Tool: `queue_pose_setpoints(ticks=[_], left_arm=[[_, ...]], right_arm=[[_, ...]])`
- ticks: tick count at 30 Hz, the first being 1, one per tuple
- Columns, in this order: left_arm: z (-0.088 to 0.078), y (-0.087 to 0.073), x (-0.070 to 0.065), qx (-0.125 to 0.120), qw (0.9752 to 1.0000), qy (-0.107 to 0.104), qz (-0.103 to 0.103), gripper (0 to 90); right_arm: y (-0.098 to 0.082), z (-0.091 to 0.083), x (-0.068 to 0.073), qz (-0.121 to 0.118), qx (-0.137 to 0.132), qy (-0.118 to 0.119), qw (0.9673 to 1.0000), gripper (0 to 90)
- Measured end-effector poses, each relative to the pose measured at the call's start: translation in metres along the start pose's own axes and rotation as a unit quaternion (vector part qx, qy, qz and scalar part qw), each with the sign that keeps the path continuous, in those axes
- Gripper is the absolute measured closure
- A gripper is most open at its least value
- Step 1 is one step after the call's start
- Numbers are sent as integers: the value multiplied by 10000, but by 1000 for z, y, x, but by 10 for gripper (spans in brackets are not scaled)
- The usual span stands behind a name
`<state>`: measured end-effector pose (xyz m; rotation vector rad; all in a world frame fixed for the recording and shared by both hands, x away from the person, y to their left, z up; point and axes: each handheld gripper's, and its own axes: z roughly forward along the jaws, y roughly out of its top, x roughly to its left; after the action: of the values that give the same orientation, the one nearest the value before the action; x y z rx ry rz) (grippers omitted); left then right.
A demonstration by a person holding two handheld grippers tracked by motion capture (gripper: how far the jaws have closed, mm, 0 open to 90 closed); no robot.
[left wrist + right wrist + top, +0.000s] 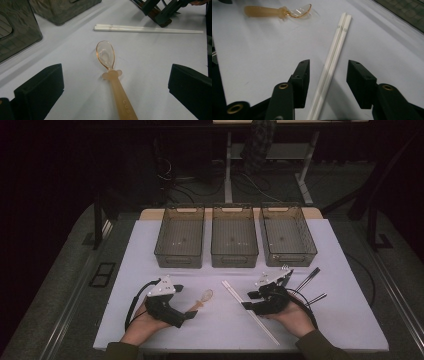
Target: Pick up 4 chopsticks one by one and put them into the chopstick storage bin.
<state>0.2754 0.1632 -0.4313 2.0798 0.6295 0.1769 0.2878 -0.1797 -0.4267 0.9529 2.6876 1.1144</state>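
On the white table (pixel 150 250), the right hand-held gripper (pixel 328 72) straddles a pair of white chopsticks (pixel 332 62). Its jaws stand about half open, one on each side of the pair, with a clear gap between each pad and the sticks, so nothing is gripped. The left hand-held gripper (pixel 116 87) has its jaws wide apart, with the handle of an amber spoon (pixel 110 70) lying between them, untouched.

In the high view the right hand (pixel 290 312) and its gripper cover the middle of the chopsticks, and the left gripper hides the end of the spoon's handle. The right gripper view cuts the chopsticks off at the bottom edge. Dark utensils (pixel 310 285) to the right of the right gripper are too small and dim to identify.

The chopsticks lie side by side, touching, flat on the table. Seen from above, their long axis runs diagonally from near the table's middle down to its front edge at the right. The spoon lies flat to their left, well apart, with its clear bowl pointing away from the person toward three grey bins (pixel 235 242) in a row at the back.
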Motion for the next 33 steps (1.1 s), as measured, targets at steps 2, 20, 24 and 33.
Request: queue_pose_setpoints(ticks=[2, 20, 24, 33], left_arm=[[0, 0, 0, 5, 10000, -6, 6, 0], [1, 0, 1, 11, 10000, -21, 3, 0], [1, 0, 1, 14, 10000, -13, 16, 0], [0, 0, 1, 14, 10000, -6, 15, 0]], right_arm=[[1, 2, 1, -1, 59, -20, 10000, 549], [4, 18, 7, -175, 649, -209, 9975, 671], [4, 18, 9, -243, 680, -257, 9971, 700], [4, 19, 11, -269, 689, -304, 9968, 736]])
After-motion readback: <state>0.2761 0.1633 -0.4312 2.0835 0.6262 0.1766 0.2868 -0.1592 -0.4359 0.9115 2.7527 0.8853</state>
